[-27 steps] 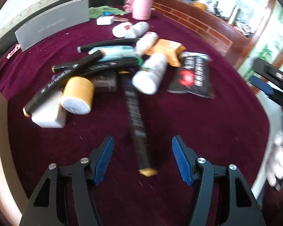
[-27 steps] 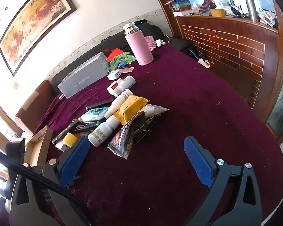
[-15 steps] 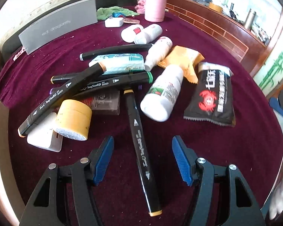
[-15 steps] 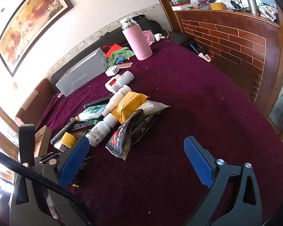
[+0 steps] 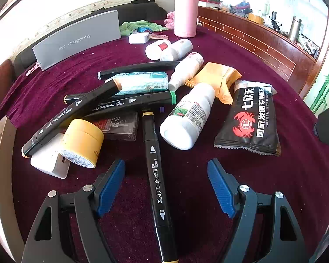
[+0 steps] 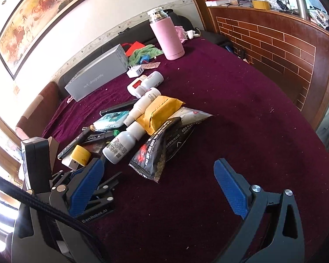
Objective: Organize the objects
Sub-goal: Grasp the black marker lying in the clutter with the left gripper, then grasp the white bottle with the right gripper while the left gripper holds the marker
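- Left wrist view: the left gripper is spread wide, released, its blue pads on either side of a black art marker but not touching it. The marker lies flat on the maroon tablecloth, running lengthwise between the pads, its far end under the green-capped marker.
- Beside it to the left lie a yellow jar on its side and a white adapter; to the right, a white bottle and a black crab-printed packet.
- Farther back stand a grey box and a pink flask.
- Right wrist view: the right gripper hangs open and empty above bare cloth, near the black packet. The left gripper's body shows just behind its left pad. The pile of bottles, markers and a yellow pouch lies ahead.
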Demonstrator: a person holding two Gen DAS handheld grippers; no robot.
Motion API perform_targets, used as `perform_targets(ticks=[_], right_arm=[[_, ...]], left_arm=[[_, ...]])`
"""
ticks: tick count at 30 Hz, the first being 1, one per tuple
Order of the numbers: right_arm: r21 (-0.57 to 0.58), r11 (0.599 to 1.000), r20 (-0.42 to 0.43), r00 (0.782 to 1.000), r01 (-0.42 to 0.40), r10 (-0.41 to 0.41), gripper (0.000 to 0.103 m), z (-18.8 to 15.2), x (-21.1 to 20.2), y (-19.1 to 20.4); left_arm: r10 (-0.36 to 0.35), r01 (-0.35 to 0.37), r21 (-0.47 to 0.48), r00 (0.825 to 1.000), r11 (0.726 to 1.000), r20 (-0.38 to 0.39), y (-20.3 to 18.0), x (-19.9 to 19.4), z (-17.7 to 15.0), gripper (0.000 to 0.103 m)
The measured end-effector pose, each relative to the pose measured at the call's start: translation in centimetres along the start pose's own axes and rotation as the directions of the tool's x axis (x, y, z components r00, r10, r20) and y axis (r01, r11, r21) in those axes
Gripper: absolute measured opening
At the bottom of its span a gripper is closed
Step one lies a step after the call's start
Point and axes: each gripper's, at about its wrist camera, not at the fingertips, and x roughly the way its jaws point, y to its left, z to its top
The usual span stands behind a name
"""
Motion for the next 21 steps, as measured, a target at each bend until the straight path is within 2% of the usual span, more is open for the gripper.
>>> perform_targets(ticks=[2, 4, 5, 6, 12, 21], right_arm=[[-0.003, 1.000, -0.004, 1.000, 0.007, -0.007, 0.102, 0.0, 0.1, 0.3], [-0.007, 1.000, -0.008, 1.000, 0.013, -0.013, 0.102, 0.1, 0.0, 0.6], [-0.011, 1.000, -0.008, 1.000, 0.015, -0.015, 0.102, 0.1, -0.1, 0.8], [-0.017, 1.000, -0.006, 1.000, 0.019, -0.019, 0.102, 0.2, -0.2, 1.1], [-0.041, 0.999, -0.003, 1.000, 0.027, -0.027, 0.102, 0.7, -0.7, 2.5], [-0.057, 0.998, -0.043, 0.999, 0.003, -0.006, 0.102, 0.9, 0.5, 4.8]], left_arm=[[-0.003, 0.003, 0.001, 1.000, 1.000, -0.003, 0.0, 0.1, 0.1, 0.070], [-0.001, 0.002, 0.013, 1.000, 1.000, -0.008, -0.1, -0.2, 0.1, 0.054], [-0.009, 0.009, 0.025, 1.000, 1.000, -0.007, -0.4, -0.6, 0.0, 0.027], [-0.008, 0.009, 0.035, 1.000, 0.999, -0.019, -0.4, -0.8, 0.0, 0.014], [-0.085, 0.084, -0.021, 0.996, 0.996, -0.040, 1.1, -1.6, -1.0, 0.011], [-0.124, 0.120, -0.087, 0.992, 0.989, -0.034, 3.3, -2.4, -2.3, 0.011]])
